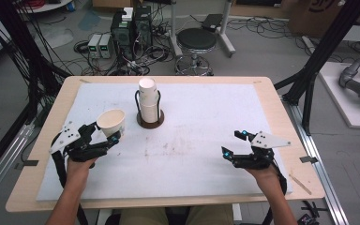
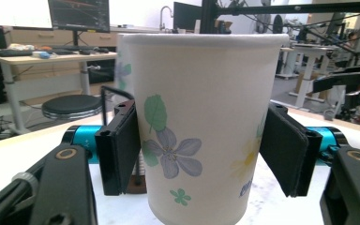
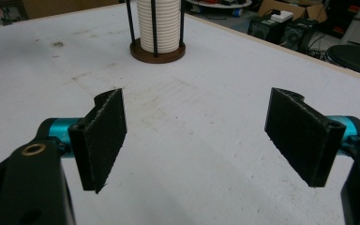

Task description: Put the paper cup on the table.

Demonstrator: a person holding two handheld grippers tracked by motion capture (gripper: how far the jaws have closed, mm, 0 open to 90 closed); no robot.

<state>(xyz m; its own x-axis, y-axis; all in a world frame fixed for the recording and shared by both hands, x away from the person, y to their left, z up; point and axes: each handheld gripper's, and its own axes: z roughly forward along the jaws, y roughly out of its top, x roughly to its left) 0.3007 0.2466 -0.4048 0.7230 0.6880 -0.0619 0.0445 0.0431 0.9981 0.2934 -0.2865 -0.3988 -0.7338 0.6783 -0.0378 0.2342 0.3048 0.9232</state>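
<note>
The left gripper (image 1: pixel 104 136) is holding a paper cup (image 1: pixel 111 121) with flowers on it. Its two black pads (image 2: pixel 118 147) press on the sides of the cup, one on each side, and the cup stands up straight with its open mouth on top. The cup is at the left side of the table (image 1: pixel 272 101), just above the white mat (image 1: pixel 206 136), or maybe resting on it; I cannot tell which. A bit to the right and farther away stands the stack (image 1: pixel 148 96) of more cups, one inside the other. The stack sits in a holder (image 1: pixel 150 120) with a round brown base and thin black rods. The cup in the gripper is near the stack but not touching it. The right gripper (image 1: pixel 234 144) is on the right side of the table, well apart from the cups. Its jaws are wide apart and there is nothing between them, just the bare mat. I think one cup has been taken off the stack, so that part is done. What is left looks like putting this cup down on the mat and letting go. The right gripper may help with the stack or take the next cup, but it has not started.
</note>
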